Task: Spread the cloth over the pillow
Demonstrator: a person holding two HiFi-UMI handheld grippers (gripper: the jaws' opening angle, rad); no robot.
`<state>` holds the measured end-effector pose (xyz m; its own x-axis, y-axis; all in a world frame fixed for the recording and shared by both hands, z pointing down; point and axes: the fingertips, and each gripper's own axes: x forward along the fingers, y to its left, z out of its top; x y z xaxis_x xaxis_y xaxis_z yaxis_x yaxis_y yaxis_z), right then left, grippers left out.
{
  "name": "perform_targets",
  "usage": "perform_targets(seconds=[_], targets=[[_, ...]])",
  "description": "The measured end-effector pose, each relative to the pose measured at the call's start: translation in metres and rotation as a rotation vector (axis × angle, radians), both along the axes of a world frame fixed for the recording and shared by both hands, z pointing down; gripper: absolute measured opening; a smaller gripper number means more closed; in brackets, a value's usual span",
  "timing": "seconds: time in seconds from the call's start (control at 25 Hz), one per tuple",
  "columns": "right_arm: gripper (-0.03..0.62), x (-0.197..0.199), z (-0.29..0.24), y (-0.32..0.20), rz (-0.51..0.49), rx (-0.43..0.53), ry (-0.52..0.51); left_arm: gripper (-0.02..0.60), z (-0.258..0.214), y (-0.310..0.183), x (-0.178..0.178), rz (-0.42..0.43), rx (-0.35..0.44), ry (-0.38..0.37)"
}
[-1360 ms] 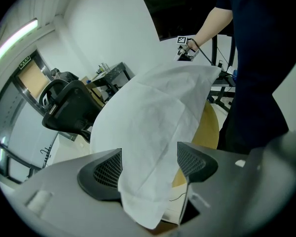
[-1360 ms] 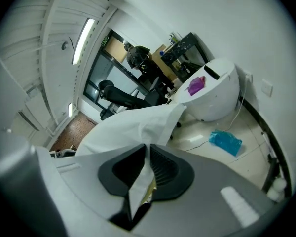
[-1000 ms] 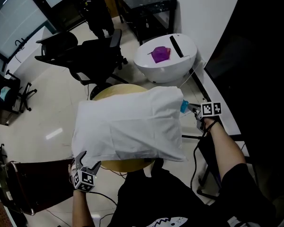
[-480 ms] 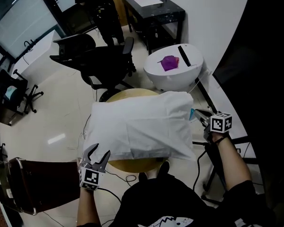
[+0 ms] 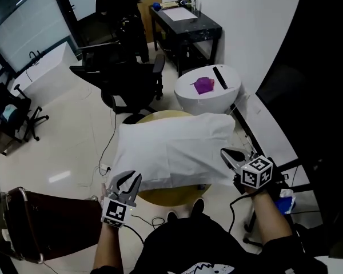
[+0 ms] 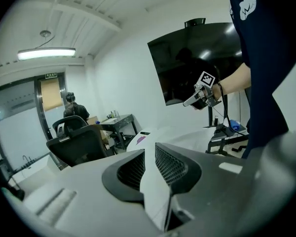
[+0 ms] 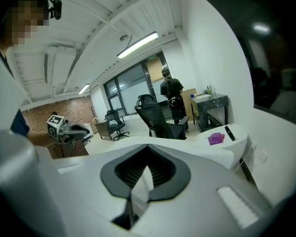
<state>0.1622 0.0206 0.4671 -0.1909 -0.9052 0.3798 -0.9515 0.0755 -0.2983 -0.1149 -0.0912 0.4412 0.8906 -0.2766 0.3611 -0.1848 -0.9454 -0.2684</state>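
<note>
— At the near edge of the table [image 5: 166,196], which step is in hand?
— Grasping, by my reading. The cloth [image 5: 177,147] lies white and rumpled across the round top. The left gripper [image 5: 131,178] stands at its near left corner, the right gripper [image 5: 225,152] at its near right corner. The left fingers [image 6: 175,164] have just been closing, and a white fold of cloth runs up between them; they pinch it. The right fingers [image 7: 160,169] are closed tight on a second white fold.
— What does the next move call for?
— Probably both hands working together: hold the near edge taut between the two grips, then lower it so the cloth settles flat and square over the pillow. An uneven pull would likely drag the cloth to one side.
— What cannot be confirmed?
— The pillow itself. A raised bulk under the white fabric suggests it, but no seam separates pillow from cloth in the head view. Most of the table is covered. Neither gripper view shows how much cloth each pinch holds.
</note>
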Motion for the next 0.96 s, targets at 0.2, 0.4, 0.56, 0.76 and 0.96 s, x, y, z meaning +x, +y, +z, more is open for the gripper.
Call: perform_targets(seconds=[0.2, 0.4, 0.56, 0.76, 0.96], targets=[[0.006, -0.063, -0.001, 0.014, -0.027, -0.010, 0.065, 0.016, 0.005, 0.014, -0.012, 0.045, -0.023, 0.021], [0.006, -0.102, -0.004, 0.040, -0.038, -0.018, 0.105, 0.000, 0.014, 0.035, -0.019, 0.087, -0.031, 0.010], [0.006, -0.112, -0.002, 0.057, -0.028, -0.026, 0.107, 0.000, 0.016, 0.063, -0.015, 0.148, -0.049, 0.030], [0.006, -0.125, 0.003, 0.064, -0.026, -0.032, 0.113, 0.019, 0.028, 0.073, -0.024, 0.183, -0.084, 0.016], [0.006, -0.133, 0.005, 0.071, -0.037, -0.044, 0.101, 0.100, 0.024, 0.082, -0.026, 0.199, -0.104, 0.001]])
